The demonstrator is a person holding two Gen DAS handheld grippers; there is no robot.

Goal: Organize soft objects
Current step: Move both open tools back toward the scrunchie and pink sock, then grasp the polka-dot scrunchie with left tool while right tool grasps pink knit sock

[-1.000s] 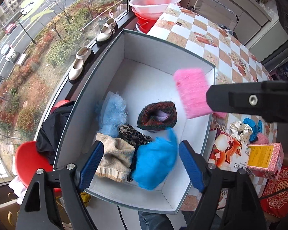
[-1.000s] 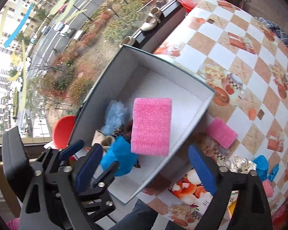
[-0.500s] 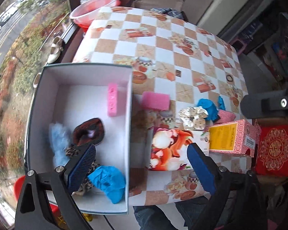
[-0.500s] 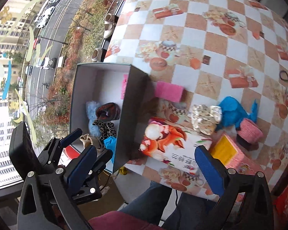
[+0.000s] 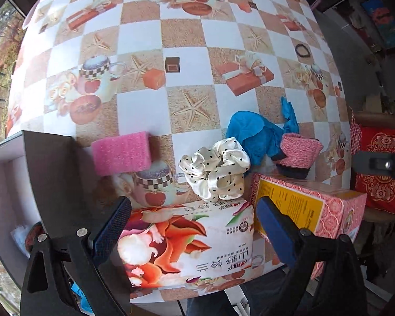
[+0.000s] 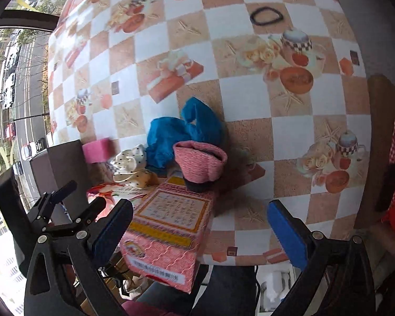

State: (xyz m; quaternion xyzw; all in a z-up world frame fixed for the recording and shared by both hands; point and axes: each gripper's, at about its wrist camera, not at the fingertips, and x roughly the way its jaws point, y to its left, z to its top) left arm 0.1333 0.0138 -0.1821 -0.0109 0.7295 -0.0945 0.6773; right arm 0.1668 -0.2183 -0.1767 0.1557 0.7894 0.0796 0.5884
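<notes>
A pink sponge [image 5: 121, 153] lies on the checkered table beside the grey storage box [image 5: 47, 173]. A white polka-dot scrunchie [image 5: 215, 168], a blue cloth [image 5: 258, 131] and a pink woven cap [image 5: 299, 150] lie close together. They also show in the right wrist view: the sponge [image 6: 97, 149], the scrunchie [image 6: 130, 165], the blue cloth [image 6: 181, 131], the cap [image 6: 200, 161]. My left gripper [image 5: 194, 226] is open and empty above a flowered box [image 5: 189, 242]. My right gripper [image 6: 200, 226] is open and empty above a pink carton [image 6: 168, 234].
A black hair tie [image 6: 266, 15] lies far back on the table [image 6: 250, 100]. A red patterned cushion [image 5: 381, 168] is at the right. The storage box [image 6: 63, 166] stands at the table's left edge by the window. A wooden chair [image 6: 381, 137] is to the right.
The pink sponge held over the box a second ago has dropped into it. Both grippers have swung right, away from the box, toward the soft things on the table.
</notes>
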